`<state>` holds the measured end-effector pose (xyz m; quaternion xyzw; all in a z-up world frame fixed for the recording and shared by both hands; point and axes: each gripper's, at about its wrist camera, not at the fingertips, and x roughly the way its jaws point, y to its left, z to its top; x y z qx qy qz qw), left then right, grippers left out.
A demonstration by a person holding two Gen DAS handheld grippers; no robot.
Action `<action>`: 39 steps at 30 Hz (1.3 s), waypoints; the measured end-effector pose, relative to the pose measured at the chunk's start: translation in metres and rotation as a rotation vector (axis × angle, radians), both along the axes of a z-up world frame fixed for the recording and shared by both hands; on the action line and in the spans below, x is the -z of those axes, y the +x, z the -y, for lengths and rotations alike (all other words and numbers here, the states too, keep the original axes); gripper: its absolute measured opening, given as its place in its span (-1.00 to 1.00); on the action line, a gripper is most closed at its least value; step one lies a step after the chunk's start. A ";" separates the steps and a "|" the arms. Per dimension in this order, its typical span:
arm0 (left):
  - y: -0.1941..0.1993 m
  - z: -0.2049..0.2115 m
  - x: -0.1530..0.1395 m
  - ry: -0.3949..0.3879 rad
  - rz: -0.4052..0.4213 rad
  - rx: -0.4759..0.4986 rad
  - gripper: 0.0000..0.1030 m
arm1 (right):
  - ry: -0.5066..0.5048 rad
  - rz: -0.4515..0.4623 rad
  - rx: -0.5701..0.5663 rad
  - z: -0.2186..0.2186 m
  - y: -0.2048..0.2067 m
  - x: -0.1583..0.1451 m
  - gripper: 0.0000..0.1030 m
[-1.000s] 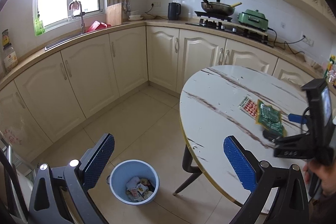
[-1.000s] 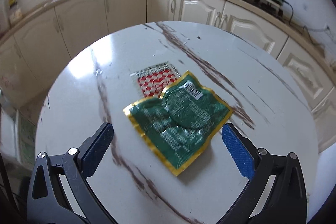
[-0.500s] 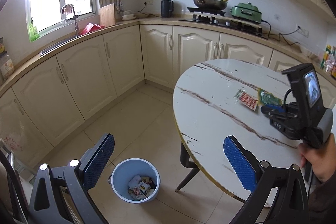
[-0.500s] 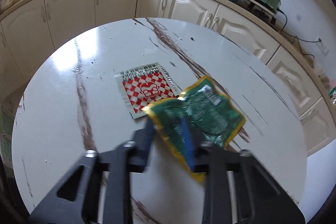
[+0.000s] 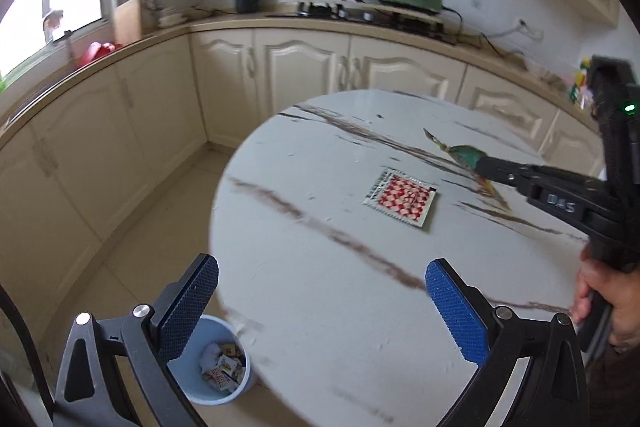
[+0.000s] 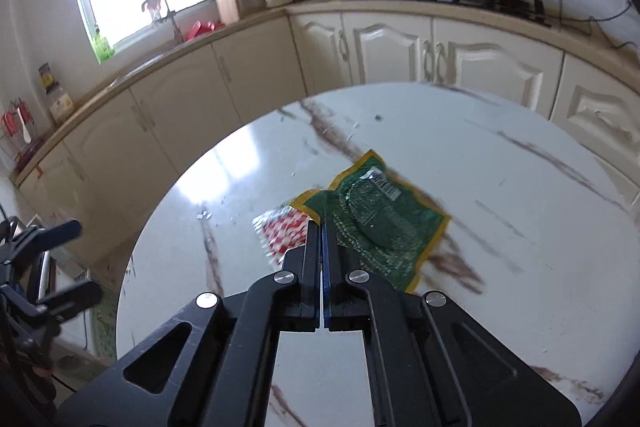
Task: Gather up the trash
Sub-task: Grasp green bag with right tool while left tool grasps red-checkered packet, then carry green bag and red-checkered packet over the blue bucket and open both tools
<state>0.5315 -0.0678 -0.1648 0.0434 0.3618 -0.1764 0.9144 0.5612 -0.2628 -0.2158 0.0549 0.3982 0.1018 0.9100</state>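
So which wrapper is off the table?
The green wrapper, pinched in the right gripper. The red-checked wrapper lies flat on the table.

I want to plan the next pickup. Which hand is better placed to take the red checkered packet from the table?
Left. The left claw is open and empty, with the red checkered packet lying flat ahead of it on the table. The right claw is shut on the green wrapper.
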 end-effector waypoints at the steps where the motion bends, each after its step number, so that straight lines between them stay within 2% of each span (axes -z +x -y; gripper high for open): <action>1: 0.009 0.008 0.001 0.010 -0.010 0.020 0.98 | 0.016 0.005 0.001 0.005 -0.002 -0.001 -0.96; 8: 0.074 0.065 0.018 0.040 -0.138 0.172 0.97 | 0.052 0.008 0.020 0.030 -0.010 -0.004 -0.96; 12: 0.114 0.088 0.026 0.041 -0.208 0.186 0.88 | 0.072 -0.007 0.024 0.040 -0.008 0.001 -0.96; 13: 0.119 0.091 0.028 0.045 -0.215 0.182 0.81 | 0.076 -0.010 0.024 0.040 -0.007 0.003 -0.96; 14: 0.125 0.093 0.031 0.051 -0.230 0.176 0.65 | 0.082 -0.015 0.021 0.042 -0.006 0.004 -0.96; 19: 0.132 0.105 0.034 0.093 -0.199 0.174 0.49 | 0.110 -0.019 0.012 0.044 -0.003 0.011 -0.96; 21: 0.127 0.116 0.038 0.130 -0.161 0.196 0.39 | 0.117 -0.020 0.010 0.046 -0.002 0.013 -0.96; 24: 0.122 0.124 0.039 0.121 -0.154 0.219 0.10 | 0.127 -0.022 0.008 0.046 -0.001 0.014 -0.96; 29: 0.114 0.126 0.040 0.118 -0.145 0.248 -0.16 | 0.129 -0.028 0.009 0.045 -0.001 0.014 -0.96; 30: 0.114 0.126 0.039 0.108 -0.145 0.265 -0.49 | 0.134 -0.030 0.010 0.045 -0.001 0.014 -0.96; 32: 0.110 0.126 0.039 0.085 -0.155 0.287 -0.73 | 0.131 -0.035 0.008 0.044 -0.001 0.016 -0.96; 36: 0.107 0.125 0.042 0.053 -0.171 0.286 -0.91 | 0.129 -0.048 0.007 0.041 -0.001 0.019 -0.96; 39: 0.100 0.123 0.043 0.050 -0.164 0.292 -0.94 | 0.132 -0.052 0.003 0.038 -0.003 0.019 -0.96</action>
